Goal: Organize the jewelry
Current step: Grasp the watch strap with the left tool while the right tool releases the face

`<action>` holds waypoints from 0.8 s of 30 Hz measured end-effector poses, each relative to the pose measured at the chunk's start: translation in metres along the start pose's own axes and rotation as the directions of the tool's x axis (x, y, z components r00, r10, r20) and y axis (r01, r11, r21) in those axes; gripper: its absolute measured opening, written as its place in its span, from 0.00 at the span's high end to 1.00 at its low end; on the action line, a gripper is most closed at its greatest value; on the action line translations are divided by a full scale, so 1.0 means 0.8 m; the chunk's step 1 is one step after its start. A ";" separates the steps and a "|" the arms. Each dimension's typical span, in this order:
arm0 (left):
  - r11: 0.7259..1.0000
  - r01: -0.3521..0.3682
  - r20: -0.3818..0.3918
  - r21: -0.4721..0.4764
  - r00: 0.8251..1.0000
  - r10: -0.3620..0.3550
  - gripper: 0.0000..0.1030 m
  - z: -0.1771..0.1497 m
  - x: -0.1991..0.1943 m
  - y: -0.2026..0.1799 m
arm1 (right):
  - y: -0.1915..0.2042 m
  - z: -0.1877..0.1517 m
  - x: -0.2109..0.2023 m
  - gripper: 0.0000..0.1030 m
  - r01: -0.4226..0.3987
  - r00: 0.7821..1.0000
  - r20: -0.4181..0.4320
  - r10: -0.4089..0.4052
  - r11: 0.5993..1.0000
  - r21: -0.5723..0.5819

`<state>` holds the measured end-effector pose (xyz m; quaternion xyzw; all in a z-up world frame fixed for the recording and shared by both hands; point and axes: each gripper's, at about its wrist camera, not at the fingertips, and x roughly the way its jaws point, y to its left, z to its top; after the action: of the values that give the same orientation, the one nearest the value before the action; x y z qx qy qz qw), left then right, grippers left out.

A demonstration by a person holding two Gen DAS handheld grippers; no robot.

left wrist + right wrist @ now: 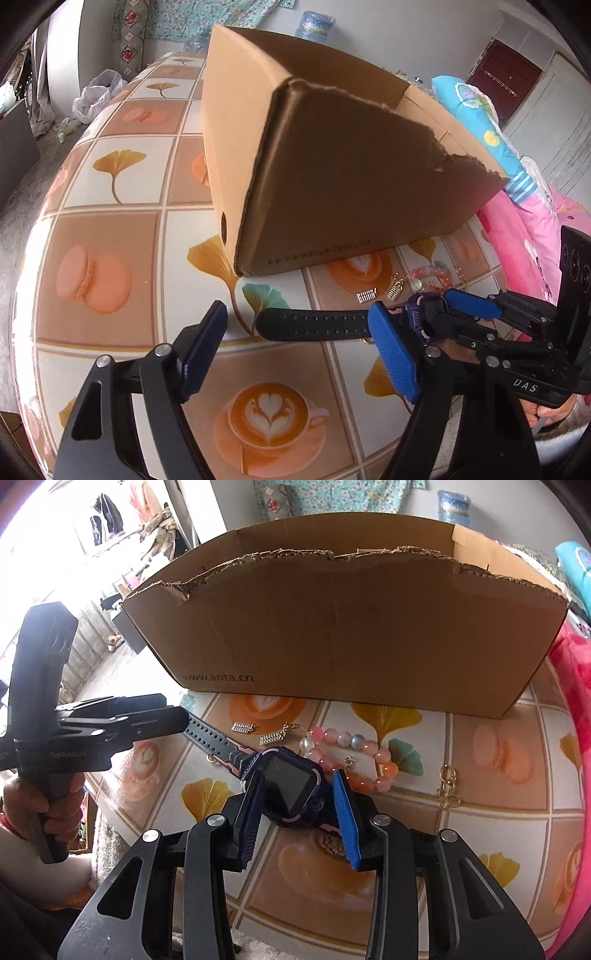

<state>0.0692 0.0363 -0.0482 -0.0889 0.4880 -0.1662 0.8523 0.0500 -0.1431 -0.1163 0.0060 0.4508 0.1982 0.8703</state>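
Big cardboard box (343, 635) fills the far side of the table (103, 177), its torn top edge ragged and its near wall standing right behind the jewelry. That leaves only a narrow strip of patterned tabletop between the box and the table's near edge. To the left of the box, the left wrist view shows a wide stretch of bare table; to the right, pink and blue bedding (517, 221) crowds the table edge.

Right gripper (301, 797) has its jaws closed in on the purple watch (295, 786), pads pressing either side of the case, strap (314, 325) stretched out flat toward the left. Left gripper (299, 354) stands spread wide, nothing between its fingers, hanging above the strap's free end. Pink bead bracelet (351, 760) lies just beyond the watch, two small gold charms (258, 733) beside the strap, a gold chain piece (447, 786) well off to the right
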 end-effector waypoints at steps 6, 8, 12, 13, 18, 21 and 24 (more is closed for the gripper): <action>0.969 0.196 0.000 -0.147 0.980 -0.198 0.29 0.005 0.003 0.014 | 0.002 -0.001 0.004 0.66 -0.002 1.000 0.007 0.002 1.000 0.006; 0.943 0.264 0.014 -0.201 0.964 -0.267 0.32 0.004 0.003 0.022 | 0.002 -0.003 0.002 0.67 -0.002 1.000 0.008 0.002 1.000 0.004; 0.932 0.314 0.064 -0.183 0.949 -0.307 0.34 0.006 -0.009 0.014 | 0.004 -0.003 0.005 0.67 -0.002 1.000 0.008 0.002 1.000 -0.001; 0.939 0.305 0.067 -0.160 0.952 -0.298 0.36 0.006 -0.012 0.009 | 0.004 -0.003 0.004 0.67 -0.002 1.000 0.008 0.002 1.000 -0.001; 0.976 0.218 0.036 -0.023 0.975 -0.217 0.47 0.006 -0.014 -0.031 | 0.004 -0.003 0.002 0.67 -0.004 1.000 0.012 0.004 1.000 -0.006; 0.990 0.127 0.022 0.055 0.991 -0.129 0.60 0.004 -0.009 -0.052 | 0.005 -0.004 0.000 0.67 -0.004 1.000 0.016 0.004 1.000 -0.010; 0.989 0.107 0.015 0.098 0.994 -0.109 0.73 0.002 -0.004 -0.065 | 0.006 -0.005 -0.001 0.67 -0.005 1.000 0.019 0.005 1.000 -0.012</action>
<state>0.0587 -0.0104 -0.0283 -0.0753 0.4649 -0.2349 0.8503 0.0449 -0.1398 -0.1175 0.0036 0.4415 0.2030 0.8740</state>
